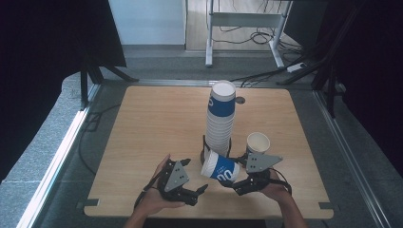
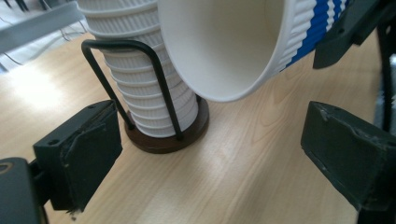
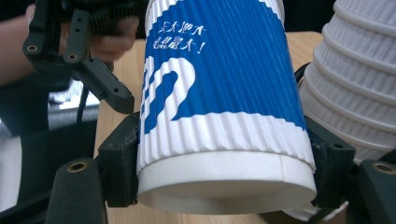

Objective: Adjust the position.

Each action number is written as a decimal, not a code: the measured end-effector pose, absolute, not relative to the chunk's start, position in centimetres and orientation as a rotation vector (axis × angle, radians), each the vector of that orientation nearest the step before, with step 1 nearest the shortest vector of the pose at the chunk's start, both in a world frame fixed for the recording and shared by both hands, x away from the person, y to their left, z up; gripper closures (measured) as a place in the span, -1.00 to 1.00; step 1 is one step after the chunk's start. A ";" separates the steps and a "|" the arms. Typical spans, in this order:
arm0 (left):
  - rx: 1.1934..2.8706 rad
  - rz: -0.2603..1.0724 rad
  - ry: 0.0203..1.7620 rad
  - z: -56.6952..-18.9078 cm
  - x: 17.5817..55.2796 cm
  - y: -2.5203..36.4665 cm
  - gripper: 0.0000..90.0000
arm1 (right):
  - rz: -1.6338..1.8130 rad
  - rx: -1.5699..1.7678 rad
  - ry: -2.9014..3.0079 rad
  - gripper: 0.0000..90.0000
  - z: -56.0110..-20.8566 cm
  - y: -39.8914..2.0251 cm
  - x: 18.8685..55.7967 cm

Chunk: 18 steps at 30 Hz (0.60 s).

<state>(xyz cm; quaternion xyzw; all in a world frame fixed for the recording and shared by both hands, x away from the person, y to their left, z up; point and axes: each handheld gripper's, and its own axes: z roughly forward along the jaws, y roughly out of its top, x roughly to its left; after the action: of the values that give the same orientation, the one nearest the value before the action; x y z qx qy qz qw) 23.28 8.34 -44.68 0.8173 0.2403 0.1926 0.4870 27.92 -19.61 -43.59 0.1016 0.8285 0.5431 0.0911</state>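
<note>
Right gripper jaws clamped on blue-and-white cup, held tilted above tabletop, just in front of cup stack. Left gripper jaws spread, nothing between, just beside cup's mouth.

A light wooden table is seen on a grey floor. A tall stack of ribbed white cups, the topmost banded in blue, is held upright in a black wire holder on a round dark base near the table's middle. A single open paper cup is stood upright to the right of the stack. Beyond the far edge, white desk legs and loose cables are noted. Black curtains are hung on both sides.
</note>
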 end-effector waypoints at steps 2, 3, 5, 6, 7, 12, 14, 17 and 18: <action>1.945 0.383 0.624 -44.5 23.6 8.8 -0.88 | 1.652 0.311 2.452 -0.38 -43.8 -19.5 27.8; 1.945 0.383 0.624 -44.5 23.6 8.8 -0.88 | 1.652 0.311 2.452 -0.38 -43.8 -19.5 27.8; 1.909 0.345 0.649 -44.4 23.8 9.1 -0.86 | 1.665 0.312 2.451 -0.38 -44.0 -19.2 27.8; 1.894 0.332 0.662 -44.3 23.8 9.3 -0.86 | 1.651 0.313 2.464 -0.38 -44.3 -18.9 27.8; 1.894 0.332 0.662 -44.3 23.8 9.3 -0.86 | 1.651 0.313 2.464 -0.38 -44.3 -18.9 27.8; 1.887 0.345 0.680 -44.3 23.9 9.5 -0.85 | 1.646 0.328 2.467 -0.38 -44.8 -18.3 28.0; 1.881 0.343 0.685 -44.2 23.9 9.6 -0.85 | 1.649 0.332 2.464 -0.38 -44.8 -18.1 28.0; 1.855 0.326 0.705 -44.0 24.0 10.0 -0.85 | 1.695 0.345 2.428 -0.38 -44.6 -17.9 28.2; 1.855 0.326 0.705 -44.0 24.0 10.0 -0.85 | 1.695 0.345 2.428 -0.38 -44.6 -17.9 28.2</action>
<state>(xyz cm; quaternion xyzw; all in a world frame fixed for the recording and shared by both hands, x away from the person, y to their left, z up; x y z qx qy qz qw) 23.97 9.96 -43.96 0.7789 0.2962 0.1369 0.5356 28.17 -17.90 -44.59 0.1155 0.8118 0.5668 0.0799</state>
